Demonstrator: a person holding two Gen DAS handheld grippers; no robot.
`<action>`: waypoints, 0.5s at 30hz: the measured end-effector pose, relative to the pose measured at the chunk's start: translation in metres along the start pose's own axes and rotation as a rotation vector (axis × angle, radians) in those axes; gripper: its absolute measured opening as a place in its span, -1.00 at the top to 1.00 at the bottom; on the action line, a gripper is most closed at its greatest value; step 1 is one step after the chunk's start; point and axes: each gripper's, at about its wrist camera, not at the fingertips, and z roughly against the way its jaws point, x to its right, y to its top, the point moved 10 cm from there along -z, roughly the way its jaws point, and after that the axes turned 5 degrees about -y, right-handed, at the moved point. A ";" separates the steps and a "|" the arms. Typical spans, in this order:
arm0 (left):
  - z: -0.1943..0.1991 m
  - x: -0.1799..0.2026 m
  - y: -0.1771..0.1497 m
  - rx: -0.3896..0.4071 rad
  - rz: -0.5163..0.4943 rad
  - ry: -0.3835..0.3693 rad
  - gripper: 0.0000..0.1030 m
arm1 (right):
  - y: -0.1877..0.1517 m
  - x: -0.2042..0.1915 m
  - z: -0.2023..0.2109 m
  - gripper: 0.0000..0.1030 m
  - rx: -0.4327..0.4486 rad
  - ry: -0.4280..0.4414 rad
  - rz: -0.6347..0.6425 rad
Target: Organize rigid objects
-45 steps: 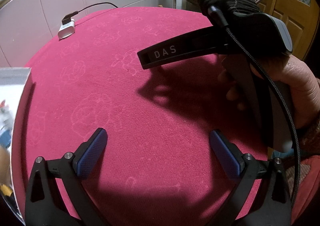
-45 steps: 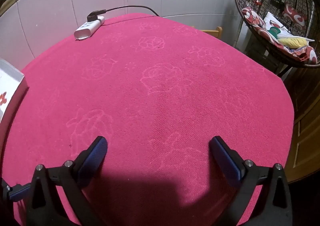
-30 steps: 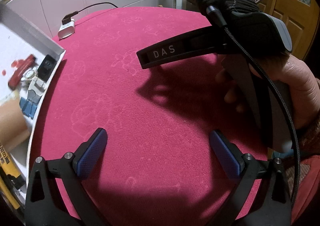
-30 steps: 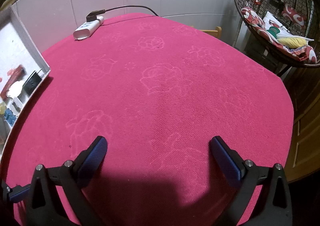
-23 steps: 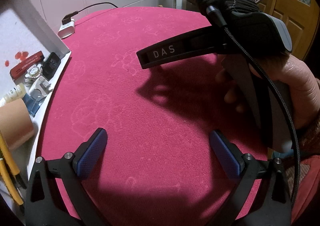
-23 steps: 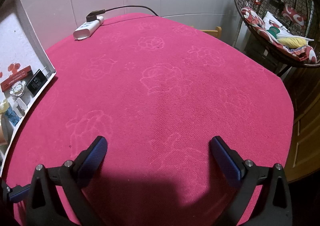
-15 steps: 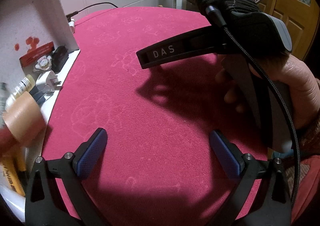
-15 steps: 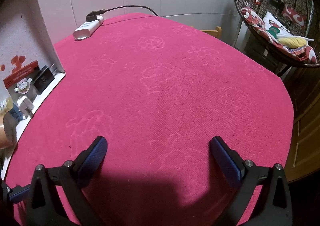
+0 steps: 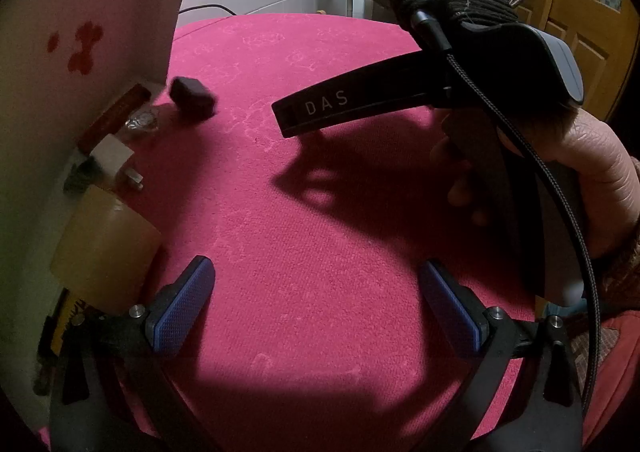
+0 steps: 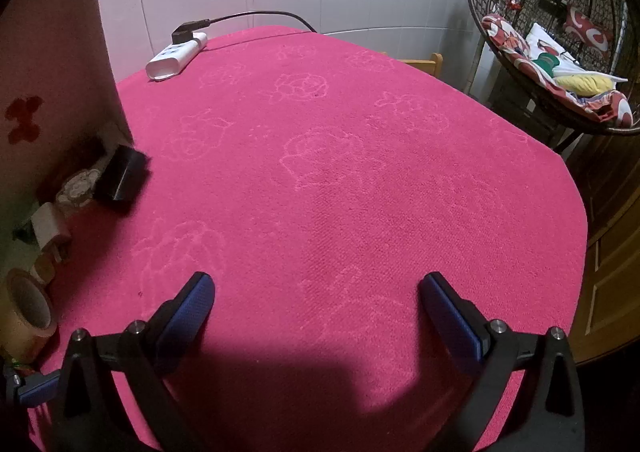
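Lying far left of both wide-open, empty grippers, left gripper [image 9: 316, 308] and right gripper [image 10: 316, 312], black block [image 10: 125, 176] sits nearer the left one.

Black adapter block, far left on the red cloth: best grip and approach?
Take the black adapter block across its two long flat sides, coming from above and its right, probably with the open left gripper. The upended tray and other spilled pieces crowd its left; only cloth lies on its right.
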 end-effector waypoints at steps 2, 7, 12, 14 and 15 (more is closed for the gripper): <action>0.000 0.000 0.000 0.000 0.000 0.000 -1.00 | 0.000 0.000 0.000 -1.00 0.000 0.002 -0.001; -0.001 0.000 0.001 0.000 0.000 0.000 -1.00 | 0.000 -0.001 0.000 -1.00 0.003 0.005 -0.004; -0.001 0.000 0.001 0.001 -0.001 -0.001 -1.00 | 0.000 0.000 0.000 -1.00 0.002 0.003 -0.003; -0.001 0.000 0.001 0.001 -0.001 -0.001 -1.00 | 0.000 -0.001 0.000 -1.00 0.003 0.005 -0.004; -0.001 0.000 0.001 0.001 -0.001 -0.001 -1.00 | 0.000 -0.001 0.000 -1.00 0.002 0.005 -0.004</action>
